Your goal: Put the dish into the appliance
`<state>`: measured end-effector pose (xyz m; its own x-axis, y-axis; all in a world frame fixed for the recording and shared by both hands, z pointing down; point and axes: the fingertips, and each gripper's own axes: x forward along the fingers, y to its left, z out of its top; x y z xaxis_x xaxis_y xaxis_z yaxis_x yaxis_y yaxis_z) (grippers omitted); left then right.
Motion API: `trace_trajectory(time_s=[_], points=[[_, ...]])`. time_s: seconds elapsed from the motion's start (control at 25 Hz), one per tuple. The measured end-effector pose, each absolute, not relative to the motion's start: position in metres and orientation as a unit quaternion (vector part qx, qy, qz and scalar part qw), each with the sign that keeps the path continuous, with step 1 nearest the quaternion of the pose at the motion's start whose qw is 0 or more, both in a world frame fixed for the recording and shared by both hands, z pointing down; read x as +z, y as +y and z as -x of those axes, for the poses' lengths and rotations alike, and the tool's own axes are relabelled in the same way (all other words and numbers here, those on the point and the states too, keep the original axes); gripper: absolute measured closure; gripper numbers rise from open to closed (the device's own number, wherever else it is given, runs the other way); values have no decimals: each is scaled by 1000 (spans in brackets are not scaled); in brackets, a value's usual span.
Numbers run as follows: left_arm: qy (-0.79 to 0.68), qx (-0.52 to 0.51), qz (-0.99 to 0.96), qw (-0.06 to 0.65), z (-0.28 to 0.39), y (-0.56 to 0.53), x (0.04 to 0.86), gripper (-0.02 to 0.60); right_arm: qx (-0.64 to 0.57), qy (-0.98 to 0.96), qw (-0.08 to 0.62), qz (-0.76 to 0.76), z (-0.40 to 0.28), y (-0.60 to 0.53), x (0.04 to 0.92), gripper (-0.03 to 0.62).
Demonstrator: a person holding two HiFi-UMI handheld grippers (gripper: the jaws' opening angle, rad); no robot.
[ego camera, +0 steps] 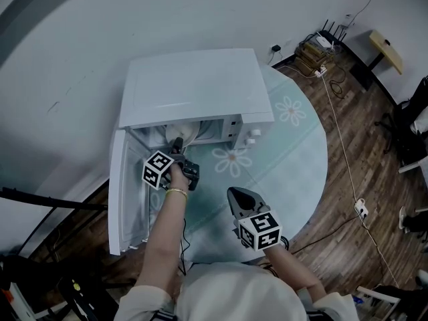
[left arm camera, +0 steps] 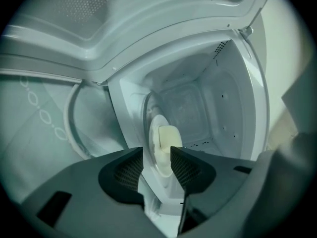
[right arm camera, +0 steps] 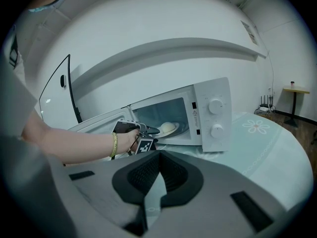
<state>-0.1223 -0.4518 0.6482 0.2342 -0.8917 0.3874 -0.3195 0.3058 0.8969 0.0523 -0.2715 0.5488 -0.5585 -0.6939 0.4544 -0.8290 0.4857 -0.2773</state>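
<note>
1. Well, on the head view I have the left gripper [ego camera: 177, 142] reaching into the open microwave [ego camera: 194, 85] on the table [ego camera: 294, 146]. The right gripper [ego camera: 233, 192] hangs over the table, well apart from it.
2. On the left gripper view my jaws stand apart, pads clear of the dish [left arm camera: 161, 150], which lies inside the cavity with its rim in the gap. It looks stiff, glazed and breakable, so I'd pinch the rim only.
3. On the right gripper view those jaws are together on nothing, and the dish rests flat in the microwave.
</note>
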Motion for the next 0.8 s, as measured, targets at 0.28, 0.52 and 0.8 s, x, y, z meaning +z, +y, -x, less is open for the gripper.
trace_trajectory(time_s=[0.28,0.52,0.8], points=[[-553,-237,-561,569,113,-428,634,425,229,-849,137,-455,-54,-260,542,589],[-548,-212,-592,551,107,-396,617,430,222,-849,128,-462,-54,-248,533,589],[-543,-182,-626,529,103,-358,599,514,211,-850,117,-469,-53,-230,518,589]])
